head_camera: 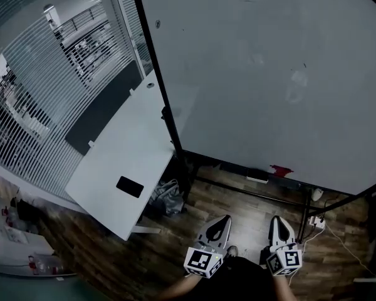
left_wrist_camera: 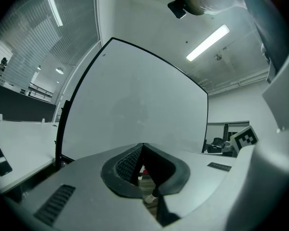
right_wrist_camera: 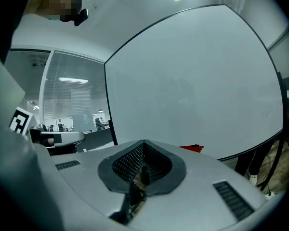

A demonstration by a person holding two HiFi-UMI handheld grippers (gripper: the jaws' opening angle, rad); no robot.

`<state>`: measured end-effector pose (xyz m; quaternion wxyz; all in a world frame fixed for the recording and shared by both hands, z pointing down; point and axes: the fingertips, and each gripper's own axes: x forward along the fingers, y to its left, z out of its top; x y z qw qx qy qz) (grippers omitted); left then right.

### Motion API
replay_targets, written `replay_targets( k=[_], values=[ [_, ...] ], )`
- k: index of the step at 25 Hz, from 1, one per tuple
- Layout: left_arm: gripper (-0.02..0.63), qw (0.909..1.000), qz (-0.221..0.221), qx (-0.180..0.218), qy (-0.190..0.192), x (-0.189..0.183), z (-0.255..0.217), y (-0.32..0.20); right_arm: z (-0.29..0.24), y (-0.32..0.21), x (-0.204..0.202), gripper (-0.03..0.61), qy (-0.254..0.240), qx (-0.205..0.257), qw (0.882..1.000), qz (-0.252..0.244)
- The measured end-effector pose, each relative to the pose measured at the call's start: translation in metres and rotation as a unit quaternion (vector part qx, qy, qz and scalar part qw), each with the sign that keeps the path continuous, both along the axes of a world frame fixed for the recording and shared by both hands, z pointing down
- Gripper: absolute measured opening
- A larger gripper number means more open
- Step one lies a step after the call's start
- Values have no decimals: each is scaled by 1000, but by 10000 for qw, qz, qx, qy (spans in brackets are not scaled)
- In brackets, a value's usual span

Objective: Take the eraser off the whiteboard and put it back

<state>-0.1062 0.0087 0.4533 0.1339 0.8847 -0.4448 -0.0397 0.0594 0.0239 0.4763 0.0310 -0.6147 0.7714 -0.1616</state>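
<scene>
Tools: left tool [head_camera: 224, 219] and right tool [head_camera: 277, 220] are held shut, nothing gripped, aimed at the whiteboard [head_camera: 263, 74].
Eraser [head_camera: 281, 170]: judged to be the red piece at the whiteboard's lower edge, within both tools' reach.
Stage: fits pickup ahead or return done.

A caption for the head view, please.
Both shut, left hand-held gripper and right hand-held gripper face a whiteboard with a red eraser at its bottom edge.

Probably an office: whiteboard [head_camera: 269, 74], white desk [head_camera: 122, 162], blind-covered glass partitions [head_camera: 44, 93].
</scene>
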Motion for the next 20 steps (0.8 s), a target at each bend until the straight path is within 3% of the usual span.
replay_targets(
  k=[5,20],
  values=[
    [6,9998,4,12,-204,9,-1,-5,10,10,3,15,313,-24,9991,-284],
    [6,9992,-33,-56,-399,29,2,-5,-3,6,10,15,-47,351,9983,-457]
  ],
)
